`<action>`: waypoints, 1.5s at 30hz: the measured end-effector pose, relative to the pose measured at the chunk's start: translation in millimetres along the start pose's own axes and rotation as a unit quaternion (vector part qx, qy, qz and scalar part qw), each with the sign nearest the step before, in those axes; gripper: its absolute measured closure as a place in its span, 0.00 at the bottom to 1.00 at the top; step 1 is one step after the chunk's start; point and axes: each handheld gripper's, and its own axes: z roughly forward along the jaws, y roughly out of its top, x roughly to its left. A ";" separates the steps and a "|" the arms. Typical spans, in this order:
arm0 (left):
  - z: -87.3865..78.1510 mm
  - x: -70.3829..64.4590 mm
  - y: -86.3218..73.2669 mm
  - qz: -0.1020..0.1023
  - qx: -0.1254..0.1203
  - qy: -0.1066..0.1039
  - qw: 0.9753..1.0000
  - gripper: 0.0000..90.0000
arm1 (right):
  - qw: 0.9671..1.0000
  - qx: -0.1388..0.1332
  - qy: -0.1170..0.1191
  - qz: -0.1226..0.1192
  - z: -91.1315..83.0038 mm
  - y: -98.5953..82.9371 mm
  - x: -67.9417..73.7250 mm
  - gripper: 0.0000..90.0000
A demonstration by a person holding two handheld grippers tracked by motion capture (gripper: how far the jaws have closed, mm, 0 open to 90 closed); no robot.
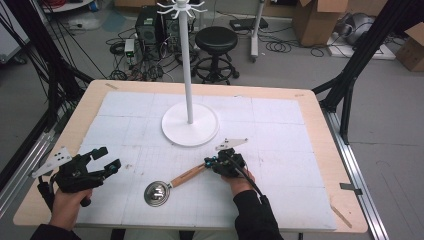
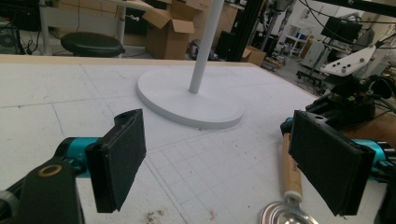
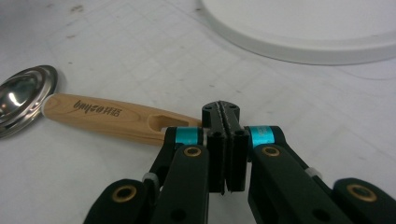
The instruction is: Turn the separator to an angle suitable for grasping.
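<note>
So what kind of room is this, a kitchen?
More likely a lab or workshop: cables and computers on the floor, cardboard boxes behind, and a black frame around the table.

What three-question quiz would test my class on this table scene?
1. True or false: the left gripper has its jaws shut.
2. What stands on the round white base? A) a bowl B) a pole C) a box
3. Fill in: the spoon has a handle of ____.
Key: 1 false; 2 B; 3 wood.
</note>
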 end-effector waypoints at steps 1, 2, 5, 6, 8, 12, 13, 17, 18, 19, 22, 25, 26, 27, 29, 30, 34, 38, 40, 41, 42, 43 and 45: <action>0.0 0.0 0.0 0.000 0.000 0.000 1.000 0.22 | 1.000 0.000 0.005 -0.002 1.9 0.7 3.5 0.99; 0.0 0.0 0.0 0.000 0.000 0.000 1.000 0.22 | 1.000 0.000 0.011 -0.002 3.7 1.4 7.3 0.99; 0.0 0.1 -0.1 0.001 0.001 0.001 1.000 0.22 | 1.000 -0.001 0.024 -0.007 9.1 3.9 18.3 0.99; 0.1 0.0 -0.1 0.000 0.001 0.001 1.000 0.22 | 1.000 -0.001 0.028 -0.010 11.1 4.4 21.3 0.99; 0.2 -0.1 -0.1 0.000 0.000 0.000 1.000 0.22 | 0.999 -0.002 0.038 -0.010 14.8 5.1 26.6 0.99; 0.0 -0.1 0.1 -0.001 -0.001 -0.004 1.000 0.22 | 0.999 -0.005 0.037 -0.017 15.7 7.6 32.7 0.91; 0.0 -0.2 0.1 -0.002 -0.001 -0.005 1.000 0.22 | 0.999 -0.006 0.034 -0.009 12.1 8.5 31.2 0.85; 1.4 -1.6 0.1 -0.002 -0.001 -0.009 1.000 0.22 | 0.999 -0.035 -0.007 0.016 -18.7 8.7 18.6 0.64; 1.9 -2.3 0.1 -0.002 0.000 -0.010 1.000 0.22 | 0.999 -0.046 -0.015 0.024 -28.9 7.6 14.2 0.59; 2.4 -3.0 0.1 -0.001 0.001 -0.011 1.000 0.22 | 0.997 -0.057 -0.028 0.031 -39.8 6.4 10.3 0.51; 3.9 -5.8 0.5 0.002 0.003 -0.014 1.000 0.22 | 0.991 -0.103 -0.062 0.050 -72.4 0.4 1.7 0.41; 6.2 -9.2 0.8 0.008 0.007 -0.018 1.000 0.22 | 0.986 -0.127 -0.101 0.051 -101.2 -8.9 -4.3 0.32; 6.9 -10.1 0.8 0.009 0.009 -0.019 1.000 0.21 | 0.984 -0.132 -0.110 0.050 -110.0 -12.8 -6.1 0.30; 7.8 -10.6 0.9 0.010 0.009 -0.019 1.000 0.21 | 0.982 -0.137 -0.119 0.049 -118.6 -17.3 -8.0 0.26; 8.9 -11.9 1.6 0.007 0.008 -0.021 1.000 0.22 | 0.977 -0.149 -0.140 0.053 -134.7 -26.5 -10.7 0.23; 9.2 -12.1 2.2 0.008 0.008 -0.021 1.000 0.21 | 0.975 -0.154 -0.152 0.055 -142.5 -31.1 -11.6 0.22; 11.8 -14.2 3.8 0.007 0.006 -0.024 1.000 0.20 | 0.965 -0.174 -0.190 0.049 -171.3 -50.5 -11.4 0.20; 15.6 -18.3 6.0 0.014 0.004 -0.029 0.999 0.20 | 0.957 -0.187 -0.215 0.046 -189.9 -73.8 -8.2 0.19; 17.2 -20.4 6.9 0.018 0.003 -0.035 0.999 0.20 | 0.955 -0.188 -0.221 0.055 -197.5 -79.5 -6.5 0.19; 17.8 -21.1 7.3 0.021 0.003 -0.037 0.999 0.20 | 0.953 -0.195 -0.225 0.056 -201.4 -81.2 -6.0 0.19; 18.4 -21.7 7.4 0.020 0.003 -0.039 0.999 0.20 | 0.951 -0.202 -0.225 0.060 -205.0 -82.5 -5.4 0.19; 18.7 -21.9 7.3 0.023 0.005 -0.042 0.999 0.20 | 0.949 -0.209 -0.226 0.063 -208.2 -83.5 -4.8 0.19; 20.1 -22.7 6.6 0.023 0.007 -0.044 0.999 0.21 | 0.947 -0.216 -0.228 0.065 -211.8 -84.3 -4.1 0.19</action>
